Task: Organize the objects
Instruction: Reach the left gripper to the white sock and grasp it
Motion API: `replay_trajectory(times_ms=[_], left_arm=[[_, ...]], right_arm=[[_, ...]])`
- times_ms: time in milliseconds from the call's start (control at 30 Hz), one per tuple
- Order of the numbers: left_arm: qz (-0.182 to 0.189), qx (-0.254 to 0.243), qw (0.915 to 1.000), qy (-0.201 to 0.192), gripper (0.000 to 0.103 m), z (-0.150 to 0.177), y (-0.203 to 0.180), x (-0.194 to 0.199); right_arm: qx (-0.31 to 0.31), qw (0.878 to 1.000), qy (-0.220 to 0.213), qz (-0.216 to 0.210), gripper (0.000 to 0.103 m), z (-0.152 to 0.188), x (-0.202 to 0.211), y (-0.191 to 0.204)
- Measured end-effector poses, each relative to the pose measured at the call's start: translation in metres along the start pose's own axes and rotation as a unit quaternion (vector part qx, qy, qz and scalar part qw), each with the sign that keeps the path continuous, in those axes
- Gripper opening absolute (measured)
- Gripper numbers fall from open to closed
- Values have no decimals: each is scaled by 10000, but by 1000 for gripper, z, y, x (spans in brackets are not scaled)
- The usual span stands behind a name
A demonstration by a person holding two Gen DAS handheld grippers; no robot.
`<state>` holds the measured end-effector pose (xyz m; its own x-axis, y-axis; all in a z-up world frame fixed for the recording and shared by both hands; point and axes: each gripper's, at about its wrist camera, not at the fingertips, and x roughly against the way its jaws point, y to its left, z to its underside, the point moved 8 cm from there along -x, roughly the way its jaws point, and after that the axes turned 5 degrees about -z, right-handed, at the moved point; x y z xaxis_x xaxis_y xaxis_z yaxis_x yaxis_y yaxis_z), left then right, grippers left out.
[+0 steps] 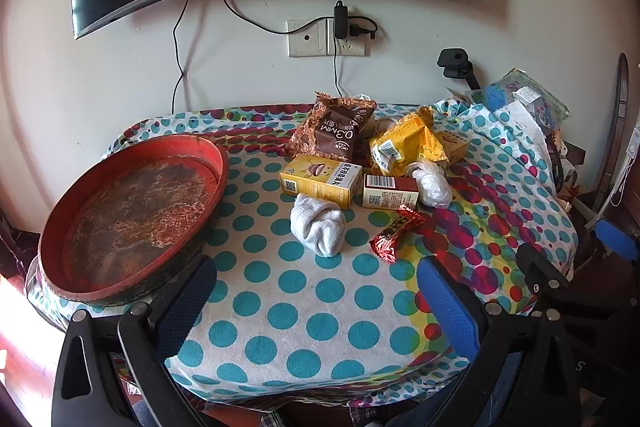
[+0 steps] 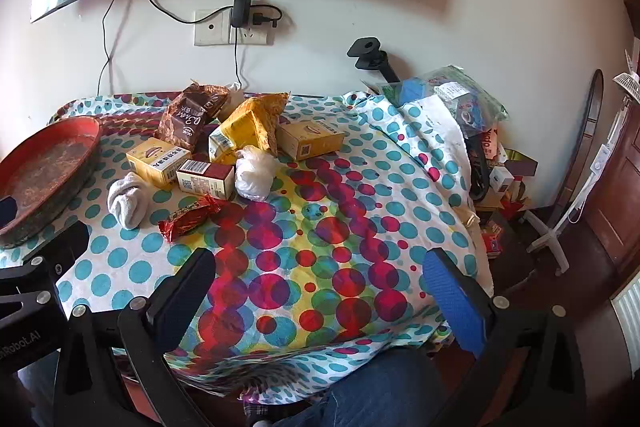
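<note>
Evidently we are at the very start of sorting: both of our grippers hang back at the near edge of the table, and nothing has been lifted yet. Our left gripper (image 1: 316,303) has its fingers spread wide with only the dotted tablecloth (image 1: 304,307) between them, and our right gripper (image 2: 320,291) is likewise wide open and empty. The clutter lies in a loose heap toward the far middle of the cloth, while the red tray (image 1: 132,211) sits well apart at the left, seemingly empty, and looks to us the likely place to gather things. Nearest our left gripper is the rolled white sock (image 1: 320,225), soft and bunched, just in front of a yellow carton (image 1: 320,181). Beside it lie a red foil snack (image 1: 396,235), crinkly and slim, and a small brown-and-white box (image 1: 390,191) touching a knotted clear plastic bag (image 1: 432,183). Behind stand a brown biscuit pouch (image 1: 332,135) and a crumpled yellow packet (image 1: 404,143). We judge the next move calls for reaching forward over the sock or the foil snack, lowering squarely, and closing gently, since both would deform or slip under a careless pinch.
</note>
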<state>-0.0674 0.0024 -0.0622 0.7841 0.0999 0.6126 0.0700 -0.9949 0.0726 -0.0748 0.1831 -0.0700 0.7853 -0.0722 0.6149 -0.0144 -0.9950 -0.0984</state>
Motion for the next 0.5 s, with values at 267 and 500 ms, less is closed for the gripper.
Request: replay_trajectory(times_ms=[267, 500], left_arm=[[-2, 1, 10000, 60, 103, 3, 1, -4], [-25, -11, 10000, 55, 103, 3, 1, -4]], right_arm=[[-29, 10000, -29, -18, 103, 1, -3, -1], [-52, 10000, 20, -7, 103, 4, -5, -3]])
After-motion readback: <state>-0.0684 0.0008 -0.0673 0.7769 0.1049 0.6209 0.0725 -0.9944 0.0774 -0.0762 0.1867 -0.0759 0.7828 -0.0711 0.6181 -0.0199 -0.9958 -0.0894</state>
